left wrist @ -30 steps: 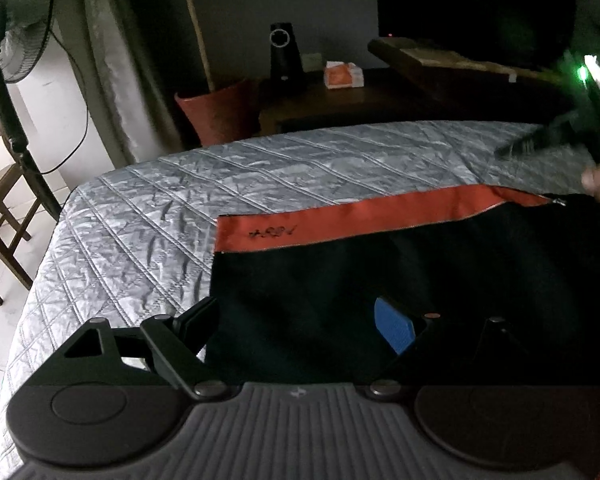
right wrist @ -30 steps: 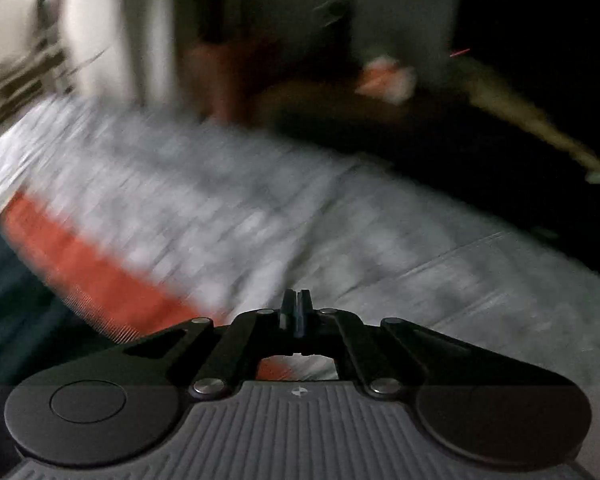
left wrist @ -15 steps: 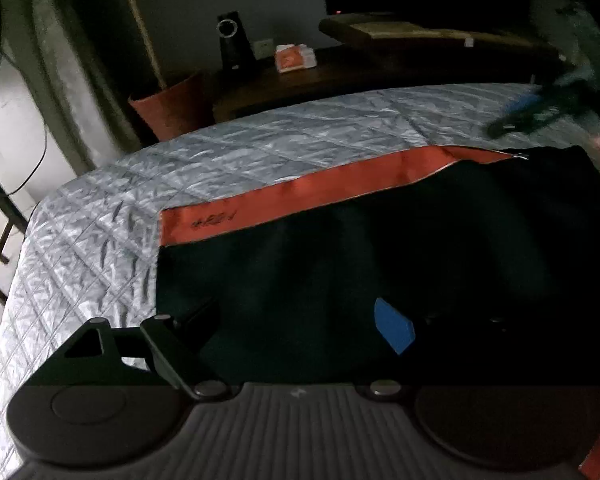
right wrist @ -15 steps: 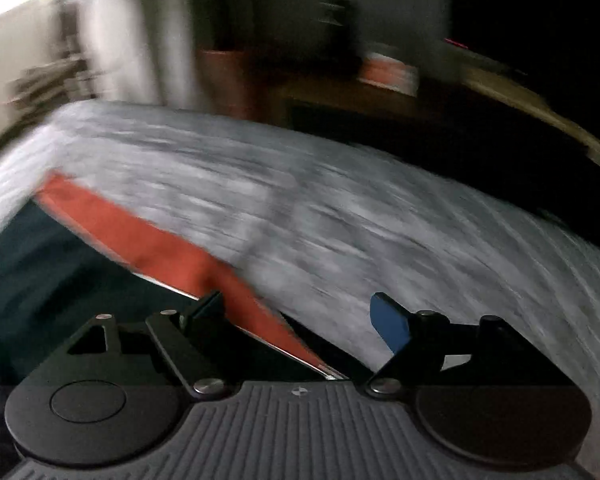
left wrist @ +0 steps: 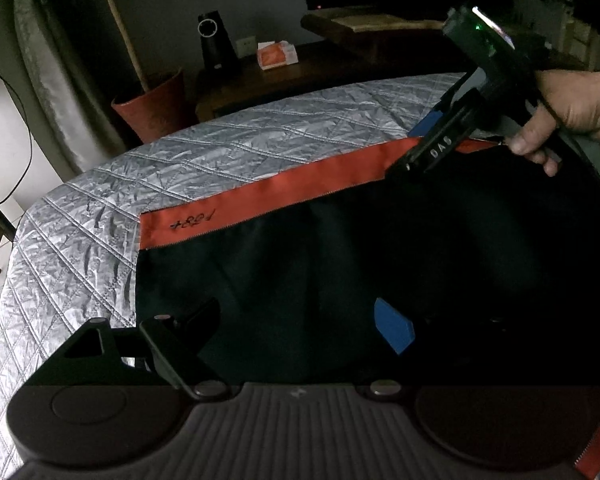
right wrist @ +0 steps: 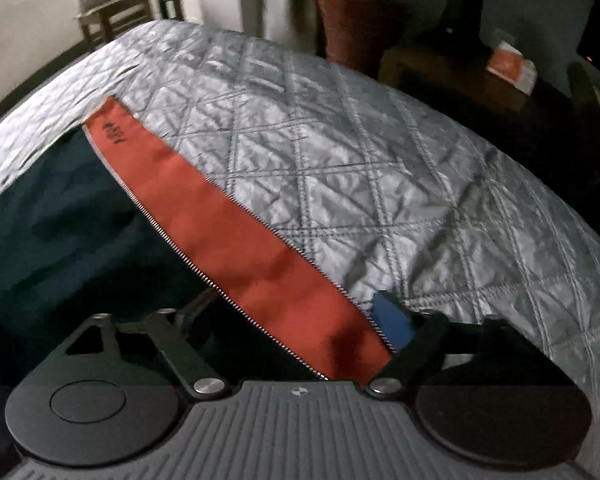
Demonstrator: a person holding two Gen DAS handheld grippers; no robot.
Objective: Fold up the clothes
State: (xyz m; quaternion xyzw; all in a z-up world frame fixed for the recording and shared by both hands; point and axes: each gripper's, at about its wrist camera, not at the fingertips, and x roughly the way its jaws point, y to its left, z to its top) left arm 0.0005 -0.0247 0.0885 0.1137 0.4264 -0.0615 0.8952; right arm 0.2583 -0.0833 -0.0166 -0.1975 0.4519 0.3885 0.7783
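Observation:
A dark garment (left wrist: 380,240) with an orange zip band (left wrist: 280,196) along its far edge lies flat on a silver quilted bed cover (left wrist: 220,140). My left gripper (left wrist: 300,320) hovers open over the garment's near left part, with nothing between its fingers. A hand (left wrist: 572,108) holds my right gripper (left wrist: 414,146) at the right end of the band. In the right wrist view, the right gripper (right wrist: 296,320) is open with the orange band (right wrist: 228,232) running between its fingers and the dark cloth (right wrist: 60,220) to the left.
Beyond the bed stand an orange pot (left wrist: 152,108) and a dark wooden cabinet (left wrist: 320,68) with a black speaker (left wrist: 216,44) and a tissue box (left wrist: 278,54). The cover's rounded edge drops off at the left. A wooden chair (right wrist: 116,12) stands past it.
My right gripper went from shut to open and came down onto the right end of the orange band. My left gripper stayed open over the garment.

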